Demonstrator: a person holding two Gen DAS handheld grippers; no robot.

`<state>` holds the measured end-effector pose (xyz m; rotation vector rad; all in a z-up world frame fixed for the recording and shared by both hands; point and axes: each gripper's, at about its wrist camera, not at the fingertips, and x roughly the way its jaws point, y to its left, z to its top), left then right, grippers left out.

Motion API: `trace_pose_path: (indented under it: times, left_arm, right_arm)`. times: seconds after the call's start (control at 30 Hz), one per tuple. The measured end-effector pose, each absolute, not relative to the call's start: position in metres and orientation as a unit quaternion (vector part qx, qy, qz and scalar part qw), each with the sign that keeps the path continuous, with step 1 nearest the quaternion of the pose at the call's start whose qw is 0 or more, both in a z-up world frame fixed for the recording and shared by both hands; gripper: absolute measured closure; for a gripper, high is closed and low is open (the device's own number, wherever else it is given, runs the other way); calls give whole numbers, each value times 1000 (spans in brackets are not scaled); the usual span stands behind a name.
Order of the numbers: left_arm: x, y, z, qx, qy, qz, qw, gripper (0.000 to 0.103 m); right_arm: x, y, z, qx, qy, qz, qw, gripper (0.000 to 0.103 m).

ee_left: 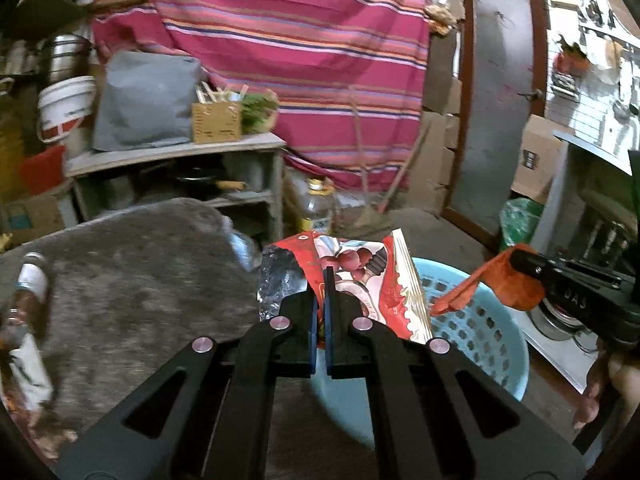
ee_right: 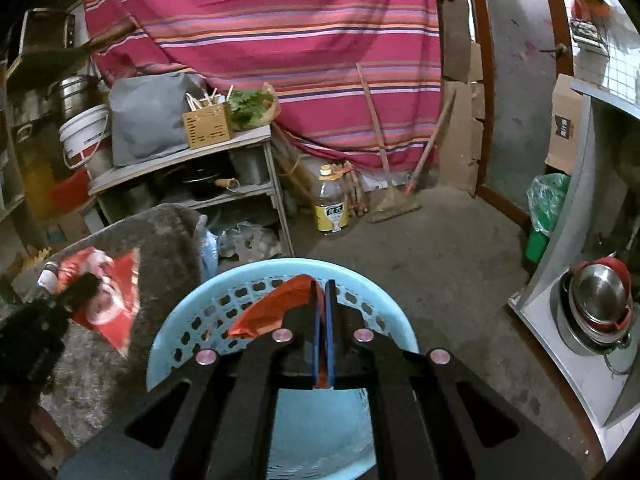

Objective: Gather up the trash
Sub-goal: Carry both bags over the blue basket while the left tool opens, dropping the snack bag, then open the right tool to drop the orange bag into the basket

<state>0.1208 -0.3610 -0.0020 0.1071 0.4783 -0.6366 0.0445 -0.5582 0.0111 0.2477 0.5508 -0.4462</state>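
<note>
A striped red cloth (ee_right: 260, 40) hangs across the back wall. Before it, at the left, stands a grey shelf unit (ee_right: 192, 168); a grey bag (ee_right: 148, 116), a wooden box (ee_right: 208, 126) and greens (ee_right: 252, 106) sit on its top. A white bucket (ee_right: 84, 132) hangs beside it. On the concrete floor (ee_right: 420, 248) stand an oil bottle (ee_right: 330, 204) and a broom (ee_right: 390, 196). A brown-framed door (ee_right: 516, 80) is at the right.

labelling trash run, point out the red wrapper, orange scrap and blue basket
red wrapper (ee_left: 360, 280), left wrist view, printed front above the jaws
orange scrap (ee_right: 276, 308), right wrist view, its folded middle
blue basket (ee_right: 248, 276), right wrist view, far rim
</note>
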Motion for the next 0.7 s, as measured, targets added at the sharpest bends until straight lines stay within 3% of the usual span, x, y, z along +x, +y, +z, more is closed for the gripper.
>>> trace_pose_path:
  times: [0.17,0.2,0.33,0.47,0.53,0.7]
  left_arm:
    - [131,-375,-15,53,254,-326,909,98]
    - [134,-377,-17,49,261,-332,905,93]
    - [135,-369,-17,41,261,-328,907,49]
    - [130,-356,-10,48,246,-304,919,28]
    - [127,-344,-6,47,235,-285,928,10]
    - [130,-319,4,30,236,-268,934,5]
  right_arm:
    - [44,-567,2,129,277,-226,925,101]
    - [44,-569,1,133,277,-228,924,101]
    - [46,-567,-1,135,282,-227,923,101]
    - [55,-562,-8,129,297,-222,920,100]
    - [59,-560,-12,129,305,-221,917,99]
    - [69,-554,-22,130,324,-221,911,99]
